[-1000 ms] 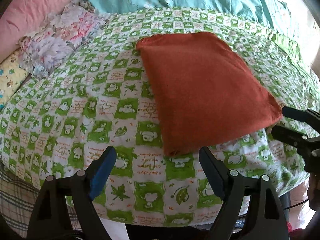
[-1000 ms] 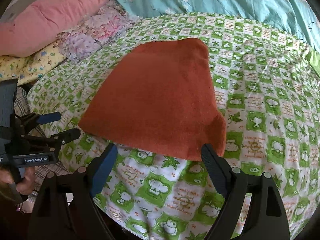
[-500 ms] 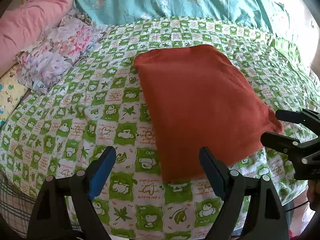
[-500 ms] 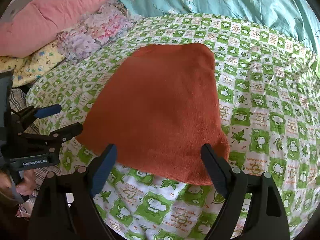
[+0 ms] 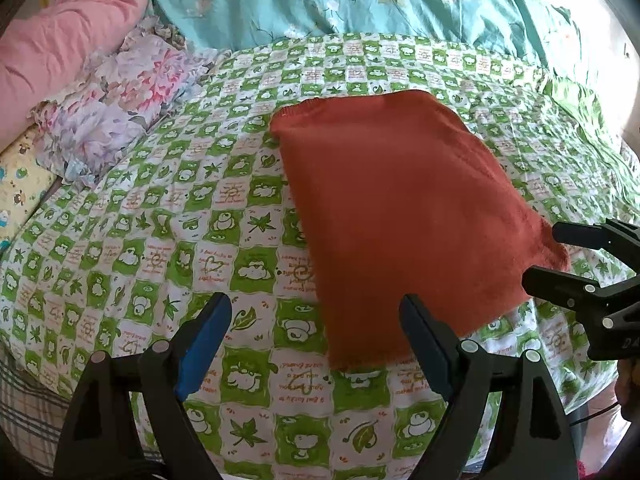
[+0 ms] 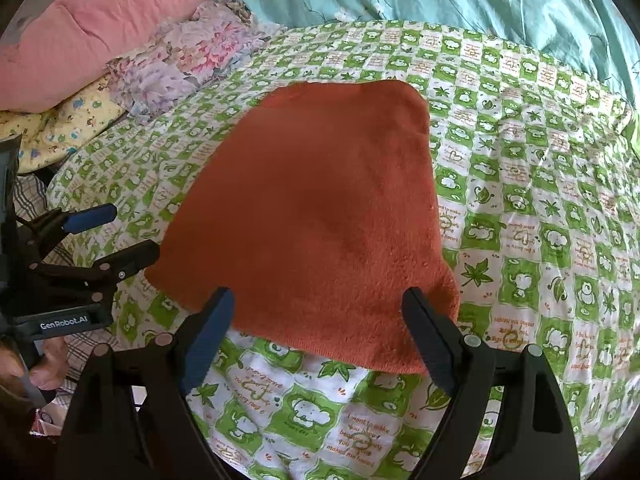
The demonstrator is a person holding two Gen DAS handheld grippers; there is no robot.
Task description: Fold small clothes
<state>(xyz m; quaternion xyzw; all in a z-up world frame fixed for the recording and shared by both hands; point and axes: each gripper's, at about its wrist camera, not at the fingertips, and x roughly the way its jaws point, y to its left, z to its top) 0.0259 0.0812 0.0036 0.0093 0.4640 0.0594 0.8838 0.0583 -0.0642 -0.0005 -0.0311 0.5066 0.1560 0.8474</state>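
Rust-orange cloth point(image 5: 404, 216) flat on checked bedspread point(image 5: 168, 248)

Bed point(image 5: 248, 248) covered by green-and-white checked sheet; teal floral quilt point(image 5: 360, 0) behind; pink pillow point(image 6: 100, 28) and floral pillow point(image 5: 120, 108) alongside. Daylight.

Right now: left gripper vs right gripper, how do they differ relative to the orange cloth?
The left gripper sits over the near-left corner of the orange cloth, one finger over it, the other over the green checked sheet. The right gripper straddles the near edge towards its right corner, both fingers overlapping it. Shared: both are open, hold nothing and point down at the same near edge.
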